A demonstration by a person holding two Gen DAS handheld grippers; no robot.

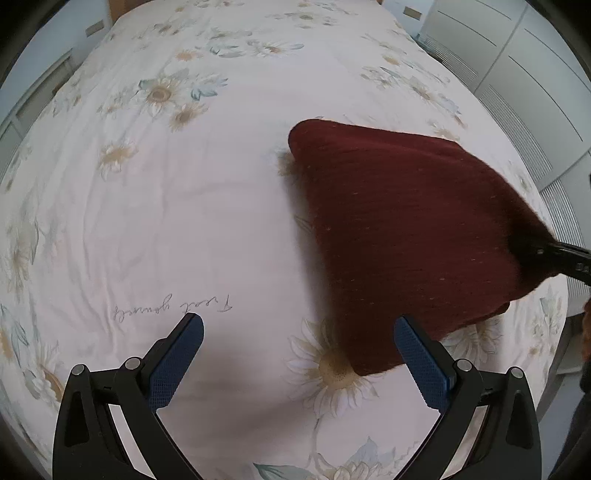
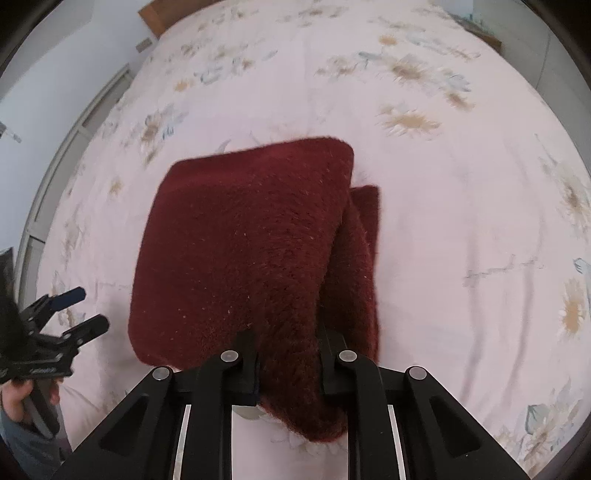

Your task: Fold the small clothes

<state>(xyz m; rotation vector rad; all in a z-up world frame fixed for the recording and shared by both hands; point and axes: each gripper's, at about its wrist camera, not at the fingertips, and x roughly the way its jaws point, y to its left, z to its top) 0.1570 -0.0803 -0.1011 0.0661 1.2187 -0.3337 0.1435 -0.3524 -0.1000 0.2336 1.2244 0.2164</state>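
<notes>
A folded dark red knitted garment point(image 2: 251, 251) hangs in my right gripper point(image 2: 288, 354), which is shut on its near edge and holds it above the bed. In the left wrist view the garment point(image 1: 406, 229) is to the right, with the right gripper point(image 1: 569, 258) gripping its far right corner. My left gripper point(image 1: 299, 332) is open and empty above the bedsheet, just left of the garment. It also shows in the right wrist view point(image 2: 83, 306) at the left edge, open.
The bed is covered by a pale pink sheet with sunflower print point(image 1: 166, 184). White wardrobes point(image 1: 517, 74) stand to the right of the bed. A wooden headboard point(image 2: 162, 14) is at the far end.
</notes>
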